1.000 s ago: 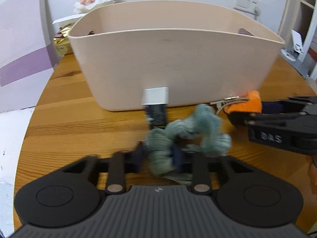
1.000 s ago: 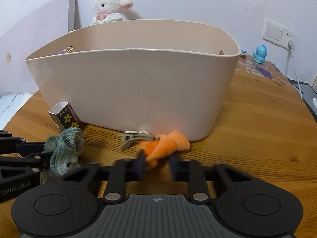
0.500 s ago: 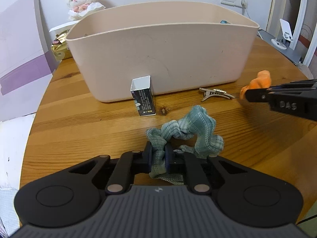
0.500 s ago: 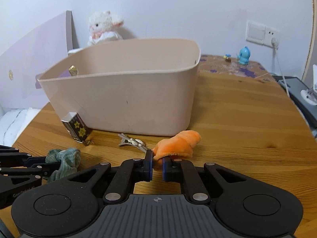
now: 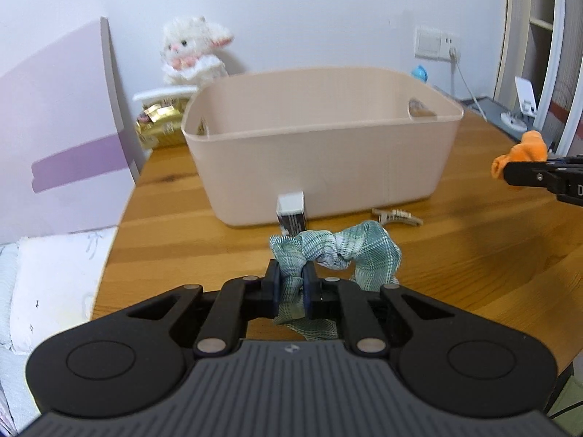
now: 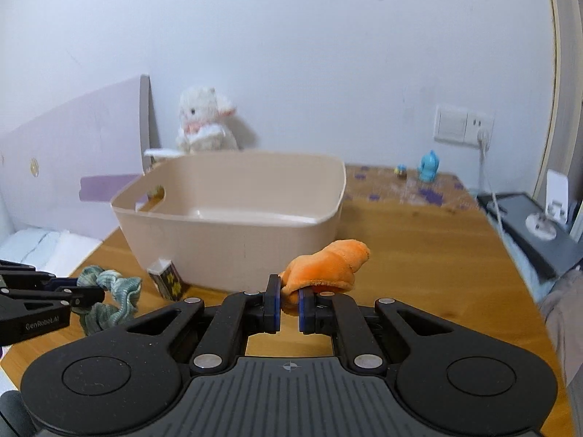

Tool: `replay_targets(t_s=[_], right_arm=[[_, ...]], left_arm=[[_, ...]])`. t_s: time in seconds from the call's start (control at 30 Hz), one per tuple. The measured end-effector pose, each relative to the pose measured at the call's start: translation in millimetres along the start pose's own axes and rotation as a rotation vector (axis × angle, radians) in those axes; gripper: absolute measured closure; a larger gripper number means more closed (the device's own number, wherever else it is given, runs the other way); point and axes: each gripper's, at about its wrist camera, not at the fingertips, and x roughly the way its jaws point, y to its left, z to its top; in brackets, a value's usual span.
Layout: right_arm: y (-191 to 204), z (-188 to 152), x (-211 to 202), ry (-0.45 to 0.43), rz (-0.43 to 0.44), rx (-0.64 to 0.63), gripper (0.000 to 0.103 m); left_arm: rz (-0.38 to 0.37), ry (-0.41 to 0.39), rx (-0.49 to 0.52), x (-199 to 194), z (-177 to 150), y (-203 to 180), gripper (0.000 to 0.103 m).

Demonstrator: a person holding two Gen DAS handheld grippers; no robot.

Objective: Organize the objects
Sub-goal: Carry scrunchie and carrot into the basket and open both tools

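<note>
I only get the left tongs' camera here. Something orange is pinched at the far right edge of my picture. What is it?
Observer: A small orange plush piece. The right tongs are shut on one end of it, and the rest sticks out toward the bin.
Operator: Is anything inside the bin? I see only its walls.
Observer: From the right tongs' camera the part of the bin floor that shows is bare.
Operator: What's the little box in front of the bin?
Observer: The small box has yellow stars on a dark side that your view doesn't show.
Operator: Anything behind the bin on the right?
Observer: A blue figurine stands by the wall under the socket.
</note>
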Motion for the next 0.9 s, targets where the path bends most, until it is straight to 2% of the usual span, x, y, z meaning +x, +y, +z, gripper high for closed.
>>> replay_targets(t_s=[0.27,0.47,0.67,0.9], right_arm=[[-3,29,-8,-0.082,-0.005,-0.012,0.094],[-8,51,6,-0.123,-0.013,-0.005,0.094],[-14,73,30,-0.140,-0.005,0.026,0.094],[-11,88,74,-0.105,0.004,0.018,0.094]], left_arm=[[0.023,-0.113,-0.008,-26,32,10,0.089],[0.048,-0.174,-0.006,-30,61,14,0.089],[0.066,-0.201,-0.006,-11,85,14,0.089],[0.093,-0.169,-0.023,38,111,12,0.089]])
